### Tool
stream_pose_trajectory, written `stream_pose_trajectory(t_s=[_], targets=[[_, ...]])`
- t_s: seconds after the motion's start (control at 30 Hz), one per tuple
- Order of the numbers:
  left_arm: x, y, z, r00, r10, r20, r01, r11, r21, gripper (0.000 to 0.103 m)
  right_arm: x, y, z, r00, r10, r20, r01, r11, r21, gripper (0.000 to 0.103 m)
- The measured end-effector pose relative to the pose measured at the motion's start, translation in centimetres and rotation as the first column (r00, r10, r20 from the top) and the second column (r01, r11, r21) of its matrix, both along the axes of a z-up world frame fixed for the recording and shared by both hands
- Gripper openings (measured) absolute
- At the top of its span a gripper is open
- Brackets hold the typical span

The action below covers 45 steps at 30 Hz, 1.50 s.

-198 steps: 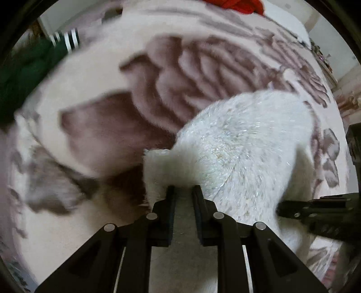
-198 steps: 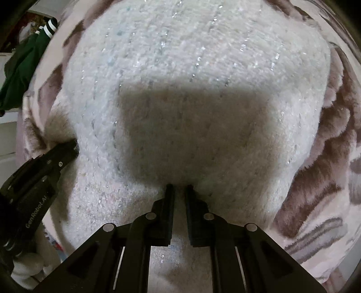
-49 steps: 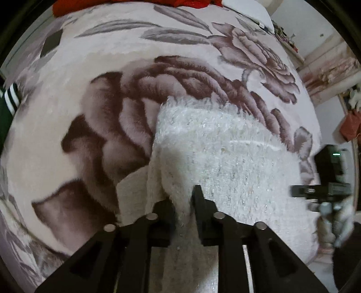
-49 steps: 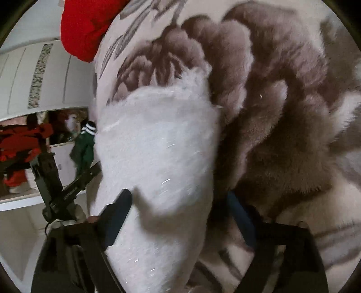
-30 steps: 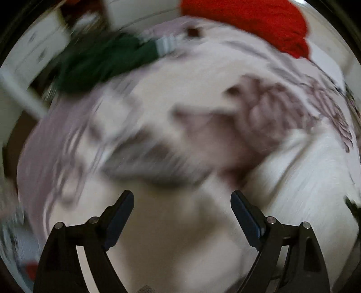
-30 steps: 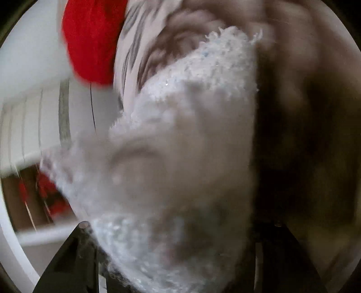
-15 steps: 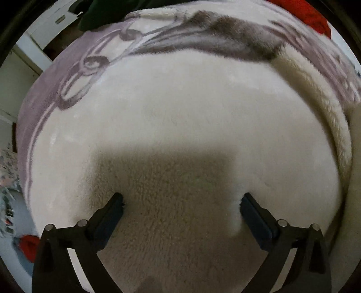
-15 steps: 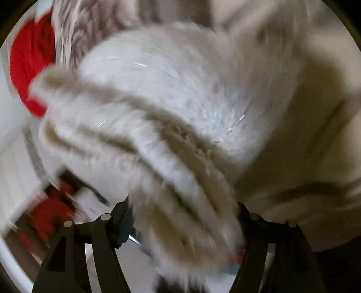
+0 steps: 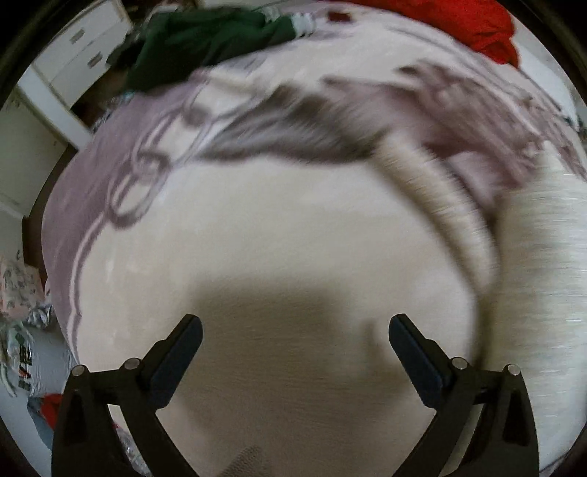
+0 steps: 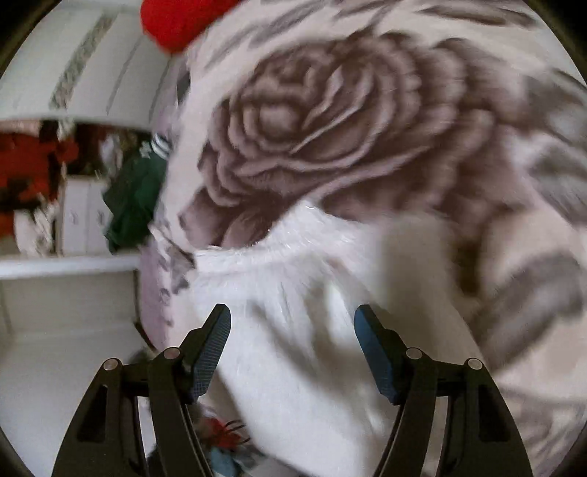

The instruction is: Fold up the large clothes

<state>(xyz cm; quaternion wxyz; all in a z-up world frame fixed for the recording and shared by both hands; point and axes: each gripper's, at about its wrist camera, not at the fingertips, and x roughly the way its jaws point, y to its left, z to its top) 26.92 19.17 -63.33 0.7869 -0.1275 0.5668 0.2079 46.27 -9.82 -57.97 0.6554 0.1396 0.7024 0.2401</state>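
A fluffy white sweater lies folded on the floral blanket of the bed. In the right wrist view it fills the lower middle, and my right gripper hovers over it, open and empty. In the left wrist view only its edge shows at the far right. My left gripper is open and empty over a bare cream patch of the blanket, to the left of the sweater. Both views are blurred by motion.
A dark green garment lies at the blanket's far edge, also in the right wrist view. A red garment sits at the far right. White drawers stand beyond the bed's left side.
Both grippers let go of the sweater about a second ago and now stand open. The left gripper has drawn back off the blanket. The right gripper has swung over the folded sweater.
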Motion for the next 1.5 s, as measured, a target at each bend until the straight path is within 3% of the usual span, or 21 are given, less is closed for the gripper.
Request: stream_pose_trajectory(t_s=[0.07,0.1,0.13,0.23,0.37,0.47,0.63,0.73,0.8,0.9,1.0,1.1,1.13,1.17,1.2,1.33,1.43,1.5], targets=[[0.8,-2.2,1.9,0.998,-0.052,0.035,0.051,0.998,0.028,0.103,-0.8,0.9,-0.3,0.999,0.023,0.034,-0.021,0.999,-0.048,0.031],[1.6,-3.7,2.9,0.995,-0.082,0.05,0.079,0.995,0.054,0.103,-1.6,0.8,0.2,0.998,0.025,0.05,-0.022,0.998,-0.056,0.021],[2.0,-4.7,3.9,0.992,-0.112,0.064,0.106,0.991,0.08,0.103,-2.4,-0.3,1.4,0.997,-0.011,0.078,0.015,0.999,-0.049,0.018],[1.9,-6.4,6.1,0.981,-0.175,0.079,0.162,0.976,0.143,0.103,-3.5,-4.2,5.1,0.988,-0.128,0.082,0.128,0.992,0.011,0.016],[2.9,-8.5,8.7,0.963,-0.238,0.123,0.221,0.966,0.138,0.103,-4.8,-6.6,9.1,0.973,-0.21,0.096,0.205,0.977,0.056,0.016],[4.0,-10.0,9.7,0.951,-0.282,0.123,0.262,0.952,0.161,0.103,-4.7,-8.2,9.5,0.961,-0.251,0.113,0.25,0.968,0.027,0.016],[4.7,-9.6,10.9,0.956,-0.276,0.101,0.257,0.952,0.168,0.103,-3.3,-10.6,5.9,0.949,-0.288,0.126,0.301,0.948,-0.101,0.015],[4.5,-7.3,10.8,0.978,-0.191,0.085,0.173,0.967,0.187,0.103,-2.2,-10.7,-0.5,0.959,-0.256,0.12,0.278,0.931,-0.239,0.013],[4.5,-6.0,10.0,0.989,-0.139,0.048,0.128,0.975,0.182,0.103,-2.3,-10.4,-4.6,0.962,-0.264,0.065,0.272,0.924,-0.268,0.013],[4.1,-4.7,8.8,0.996,-0.086,0.014,0.083,0.989,0.122,0.103,-2.0,-8.9,-5.1,0.973,-0.205,0.108,0.227,0.935,-0.271,0.013],[4.0,-6.0,7.8,0.993,-0.115,0.031,0.113,0.991,0.072,0.103,-1.3,-9.3,-4.5,0.978,-0.203,0.04,0.207,0.958,-0.197,0.013],[4.5,-9.0,5.1,0.977,-0.215,0.009,0.214,0.975,0.067,0.103,-0.7,-9.9,-3.6,0.986,-0.156,-0.066,0.145,0.979,-0.14,0.02],[4.5,-9.5,4.3,0.973,-0.23,0.004,0.23,0.971,0.061,0.103,-0.5,-10.0,-2.9,0.987,-0.133,-0.085,0.121,0.984,-0.133,0.029],[4.6,-9.9,3.6,0.97,-0.244,-0.003,0.244,0.968,0.051,0.103,-0.3,-10.0,-1.9,0.991,-0.109,-0.084,0.096,0.985,-0.144,0.036],[4.6,-10.2,3.0,0.967,-0.254,-0.007,0.254,0.966,0.04,0.103,-0.2,-9.7,-0.9,0.994,-0.082,-0.071,0.07,0.986,-0.154,0.05],[4.2,-9.4,2.4,0.976,-0.217,0.03,0.217,0.976,-0.015,0.103,0.1,-5.5,4.1,0.991,0.129,0.031,-0.125,0.987,-0.104,0.069],[4.1,-8.1,1.9,0.987,-0.159,0.035,0.161,0.985,-0.062,0.103,0.3,1.1,5.5,0.926,0.366,0.095,-0.357,0.929,-0.099,0.076],[3.7,-7.3,1.8,0.993,-0.116,0.036,0.119,0.99,-0.077,0.103,0.4,5.6,4.7,0.854,0.506,0.118,-0.491,0.861,-0.134,0.076]])
